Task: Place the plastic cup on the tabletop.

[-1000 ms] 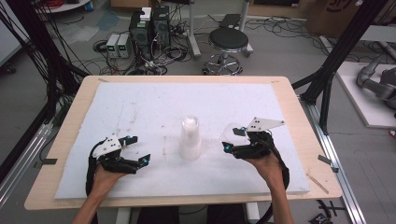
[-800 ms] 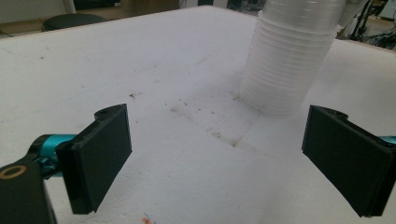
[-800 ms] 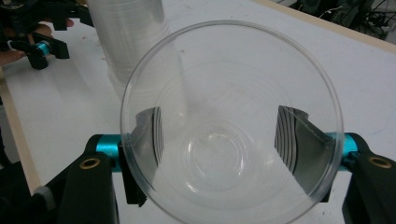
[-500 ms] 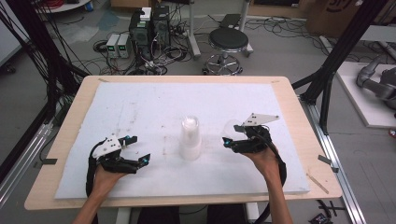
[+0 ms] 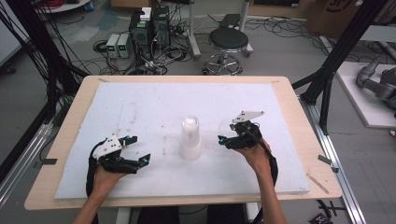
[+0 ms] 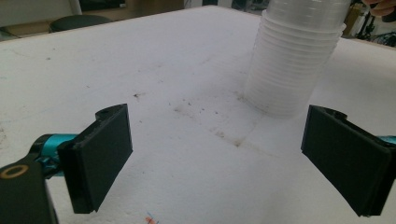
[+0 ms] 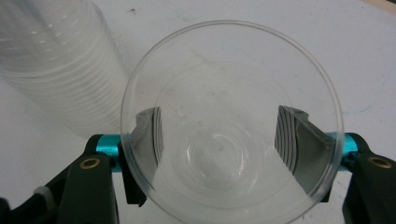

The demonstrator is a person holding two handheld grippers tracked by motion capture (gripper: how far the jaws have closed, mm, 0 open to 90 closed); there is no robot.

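The right gripper [image 5: 229, 135] has swung its single clear cup [image 7: 232, 126], jaws clamped on it, off the cup stack [image 5: 190, 138] mid-surface, so separation looks done, while the left gripper [image 5: 135, 150] waits, jaws apart.

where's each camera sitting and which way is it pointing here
High view: above the person's side, looking forward and down on the table; both forearms, left gripper, right gripper.
Left gripper view: along its open jaws toward the cup stack.
Right gripper view: along its jaws holding a clear cup.
All share the cup stack.
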